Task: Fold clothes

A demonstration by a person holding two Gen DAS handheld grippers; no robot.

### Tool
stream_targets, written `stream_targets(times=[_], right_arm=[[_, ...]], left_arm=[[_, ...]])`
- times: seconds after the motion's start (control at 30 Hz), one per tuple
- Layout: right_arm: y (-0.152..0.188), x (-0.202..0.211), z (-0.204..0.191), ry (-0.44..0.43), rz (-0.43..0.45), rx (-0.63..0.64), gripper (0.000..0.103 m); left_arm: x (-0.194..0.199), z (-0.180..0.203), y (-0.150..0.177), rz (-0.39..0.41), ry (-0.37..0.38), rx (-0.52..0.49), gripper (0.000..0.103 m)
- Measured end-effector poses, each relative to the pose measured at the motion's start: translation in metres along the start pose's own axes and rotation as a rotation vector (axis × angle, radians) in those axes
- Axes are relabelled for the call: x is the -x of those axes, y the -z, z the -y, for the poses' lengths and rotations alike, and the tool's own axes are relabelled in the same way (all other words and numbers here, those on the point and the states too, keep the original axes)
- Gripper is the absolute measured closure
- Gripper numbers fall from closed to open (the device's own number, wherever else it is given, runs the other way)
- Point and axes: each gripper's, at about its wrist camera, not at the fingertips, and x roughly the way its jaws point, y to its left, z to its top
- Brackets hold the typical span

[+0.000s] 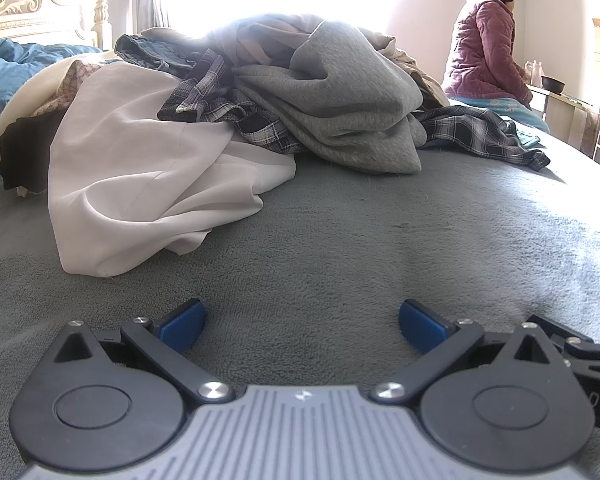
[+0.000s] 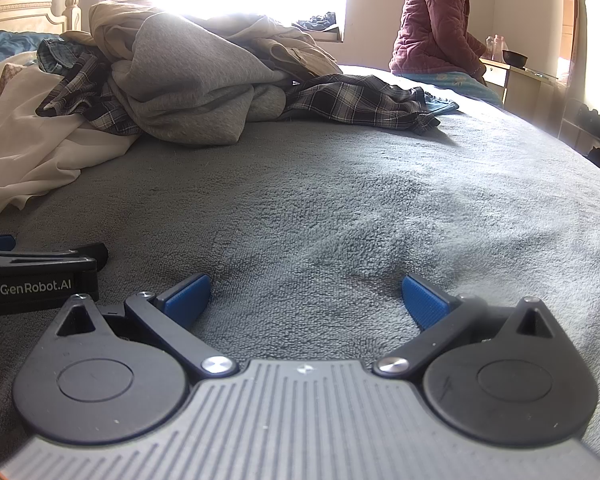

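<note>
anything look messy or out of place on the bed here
Yes: the clothes are an unsorted heap at the far side of the grey blanket. A white garment spills toward the front, a grey sweatshirt is bunched on top, and a plaid shirt trails off to the right. Both claws are open and empty.

clothes pile [image 1: 236, 92] on bed [image 1: 340, 240], far-left | person [image 1: 484, 48] seated beyond, perhaps on bed edge

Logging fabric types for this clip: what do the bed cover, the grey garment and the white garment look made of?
Bed cover: fleece-like, matte, nubby pile. Grey garment: thick sweatshirt-type knit, heathered, soft bulky folds. White garment: thin smooth woven cloth, probably, with a slight sheen and sharp creases.
</note>
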Motion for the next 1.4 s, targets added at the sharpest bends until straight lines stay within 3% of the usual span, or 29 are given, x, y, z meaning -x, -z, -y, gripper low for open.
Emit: stream_targets(times=[0.6, 0.8, 0.97, 1.23, 1.4], right_arm=[[0.002, -0.003, 0.009, -0.045, 0.029, -0.048, 0.001], [0.0, -0.003, 0.009, -0.049, 0.016, -0.051, 0.001], [-0.005, -0.004, 0.004, -0.026, -0.018, -0.023, 0.001], [-0.007, -0.005, 0.003, -0.016, -0.042, -0.009, 0.001], [-0.008, 0.0, 0.003, -0.024, -0.04, -0.005, 0.001]], left_arm=[[-0.001, 0.002, -0.002, -0.009, -0.009, -0.008, 0.0], [0.018, -0.008, -0.007, -0.069, -0.003, -0.005, 0.0], [0.062, -0.029, 0.003, 0.008, -0.03, -0.084, 0.0], [0.106, -0.082, 0.004, 0.133, -0.087, -0.046, 0.0], [0.11, -0.113, -0.011, 0.158, -0.038, -0.01, 0.0]])
